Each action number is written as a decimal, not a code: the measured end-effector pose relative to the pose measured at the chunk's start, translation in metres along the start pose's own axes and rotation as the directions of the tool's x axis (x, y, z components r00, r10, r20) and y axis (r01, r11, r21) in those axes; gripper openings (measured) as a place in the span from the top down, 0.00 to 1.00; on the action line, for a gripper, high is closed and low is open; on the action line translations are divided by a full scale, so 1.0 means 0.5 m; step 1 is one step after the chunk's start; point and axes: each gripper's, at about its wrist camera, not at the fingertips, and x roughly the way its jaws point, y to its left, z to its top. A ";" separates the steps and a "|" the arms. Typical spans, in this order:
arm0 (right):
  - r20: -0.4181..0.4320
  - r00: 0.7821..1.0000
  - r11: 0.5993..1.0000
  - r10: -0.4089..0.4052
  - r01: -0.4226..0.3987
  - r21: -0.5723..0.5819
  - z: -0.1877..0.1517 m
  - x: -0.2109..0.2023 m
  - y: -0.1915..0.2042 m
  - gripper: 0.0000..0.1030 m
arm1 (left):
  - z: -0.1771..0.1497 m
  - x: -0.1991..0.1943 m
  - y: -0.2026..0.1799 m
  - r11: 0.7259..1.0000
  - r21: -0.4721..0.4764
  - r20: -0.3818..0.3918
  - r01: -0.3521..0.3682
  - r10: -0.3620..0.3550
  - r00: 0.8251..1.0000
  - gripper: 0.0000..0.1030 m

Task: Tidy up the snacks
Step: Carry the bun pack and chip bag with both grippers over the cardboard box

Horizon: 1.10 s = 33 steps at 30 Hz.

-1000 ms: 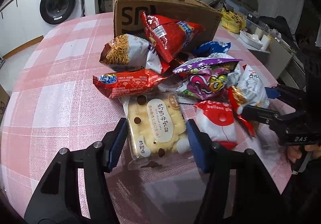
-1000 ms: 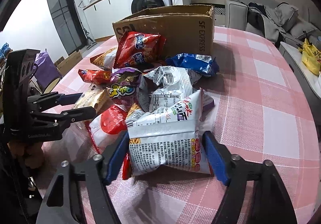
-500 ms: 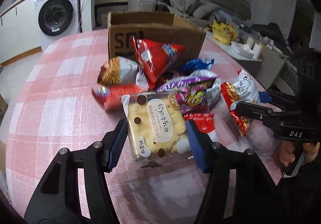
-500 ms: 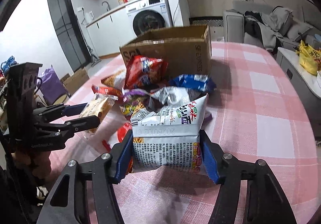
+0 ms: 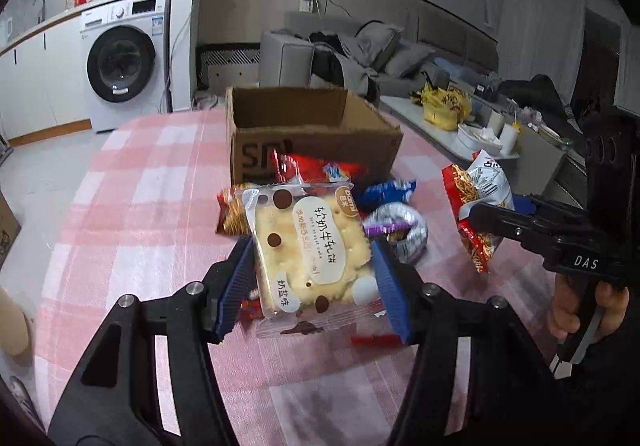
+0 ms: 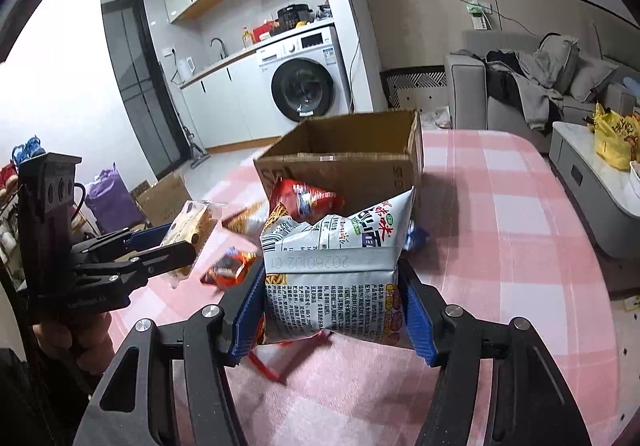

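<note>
My left gripper (image 5: 314, 282) is shut on a clear pack of yellow crackers (image 5: 310, 246) and holds it above the table. It also shows in the right wrist view (image 6: 192, 226). My right gripper (image 6: 332, 306) is shut on a silver noodle-snack bag (image 6: 336, 274), lifted off the table; the bag also shows in the left wrist view (image 5: 480, 198). An open cardboard box (image 5: 308, 134) stands behind the snack pile. Red (image 5: 312, 168), blue (image 5: 386, 192) and purple (image 5: 396, 230) bags lie in front of it.
The table has a pink checked cloth (image 5: 140, 214). A washing machine (image 5: 124, 62) and a grey sofa (image 5: 360, 50) stand beyond it. A low white side table (image 6: 592, 182) is at the right. A small red packet (image 6: 230, 266) lies on the cloth.
Both grippers have risen with their packs, lifting them clear of the pile. The views now look over the box's open top.
</note>
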 end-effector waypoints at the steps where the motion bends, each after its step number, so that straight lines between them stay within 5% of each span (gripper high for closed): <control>1: 0.004 1.000 1.000 -0.001 0.001 0.003 0.005 -0.001 -0.001 0.39 | 0.007 -0.004 -0.001 1.000 0.000 0.006 0.000 0.000 1.000 0.45; 14: 0.067 0.998 0.999 0.004 -0.007 0.043 0.102 0.029 -0.001 0.39 | 0.111 0.010 0.003 0.999 -0.009 0.072 -0.036 0.036 0.997 0.45; 33: 0.112 0.994 0.998 0.005 -0.012 0.069 0.228 0.130 -0.017 0.39 | 0.256 0.164 0.057 0.998 -0.019 0.096 -0.061 0.062 0.993 0.45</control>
